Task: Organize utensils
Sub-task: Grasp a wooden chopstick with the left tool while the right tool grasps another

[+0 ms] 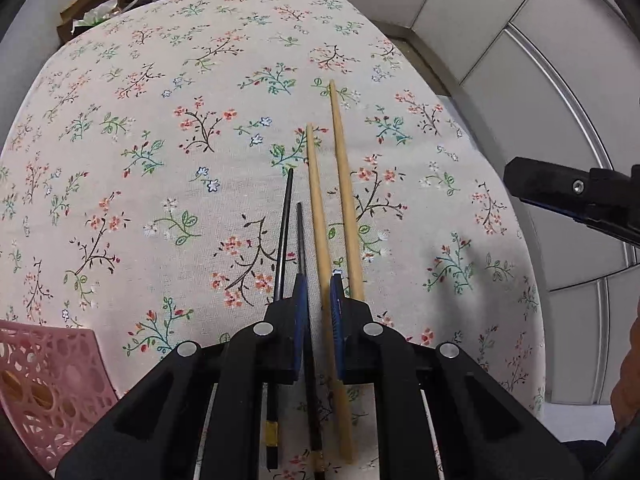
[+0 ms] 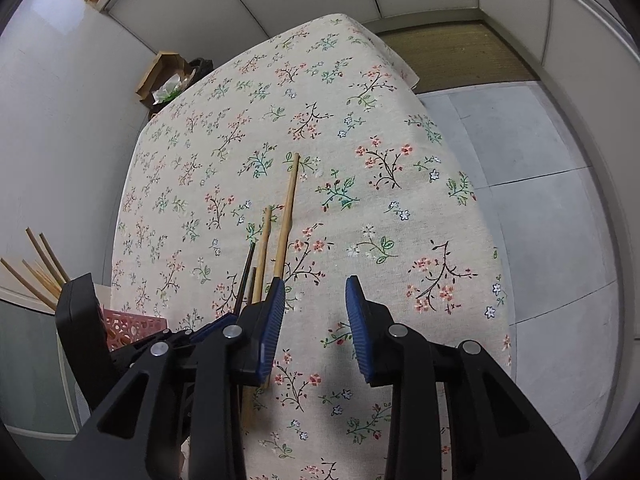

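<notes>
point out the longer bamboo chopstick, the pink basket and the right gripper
longer bamboo chopstick (image 1: 343, 184): left wrist view, mid shaft
pink basket (image 1: 52, 376): left wrist view, lattice wall
right gripper (image 2: 316, 320): right wrist view, between fingertips

The surface (image 1: 120, 160) is covered by a pale cloth printed with small flower sprigs. Two light wooden chopsticks (image 1: 344, 184) and two thin dark chopsticks (image 1: 285, 232) are laid on it, close together and roughly parallel. A pink perforated basket (image 1: 48, 376) is seen at its near left corner.

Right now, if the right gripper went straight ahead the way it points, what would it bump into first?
Probably just the flowery tablecloth. Nothing lies between the right gripper's open jaws; the long wooden chopsticks sit off to its left.
</notes>
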